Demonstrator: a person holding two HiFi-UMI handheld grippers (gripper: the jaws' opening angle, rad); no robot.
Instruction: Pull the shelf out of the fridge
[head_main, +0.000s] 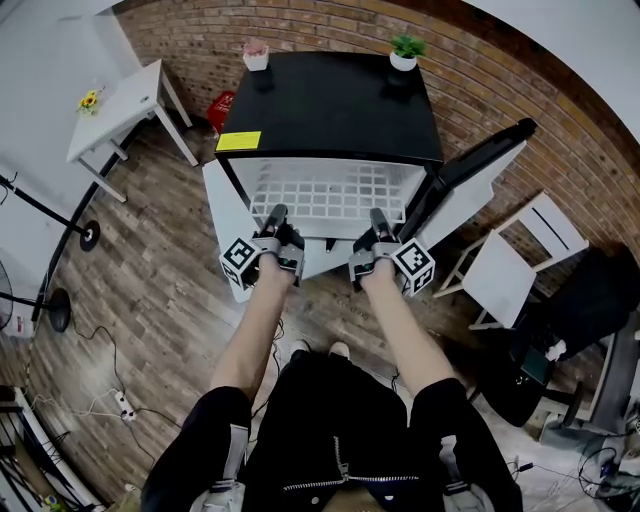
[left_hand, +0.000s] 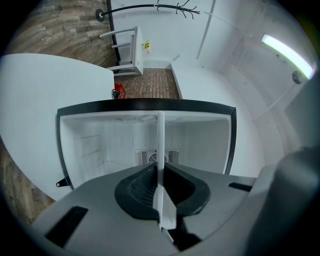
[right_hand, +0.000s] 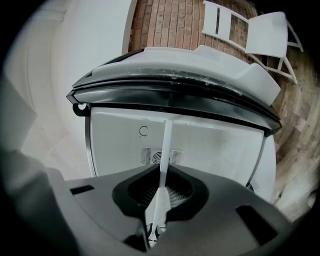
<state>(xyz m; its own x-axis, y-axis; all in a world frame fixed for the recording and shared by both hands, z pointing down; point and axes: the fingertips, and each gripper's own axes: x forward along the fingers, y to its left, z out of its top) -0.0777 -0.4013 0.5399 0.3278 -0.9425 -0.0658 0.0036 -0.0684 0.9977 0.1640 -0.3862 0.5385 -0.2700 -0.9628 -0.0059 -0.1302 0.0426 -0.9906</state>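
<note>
A small black fridge (head_main: 330, 105) stands with its door (head_main: 470, 185) swung open to the right. Its white wire shelf (head_main: 330, 195) sticks out of the front opening. My left gripper (head_main: 275, 225) is shut on the shelf's front edge at the left, and my right gripper (head_main: 380, 228) is shut on it at the right. In the left gripper view the shelf (left_hand: 160, 150) shows edge-on as a thin white strip pinched in the left gripper (left_hand: 162, 200), with the empty white fridge interior (left_hand: 100, 145) behind. The right gripper (right_hand: 159, 200) pinches the same shelf (right_hand: 165, 150) below the door (right_hand: 200, 65).
Two potted plants (head_main: 256, 54) (head_main: 405, 50) sit on the fridge top. A white side table (head_main: 120, 105) stands at the left and a white folding chair (head_main: 520, 260) at the right. Behind the fridge is a brick wall. A stand base (head_main: 60, 310) and cables lie on the wooden floor.
</note>
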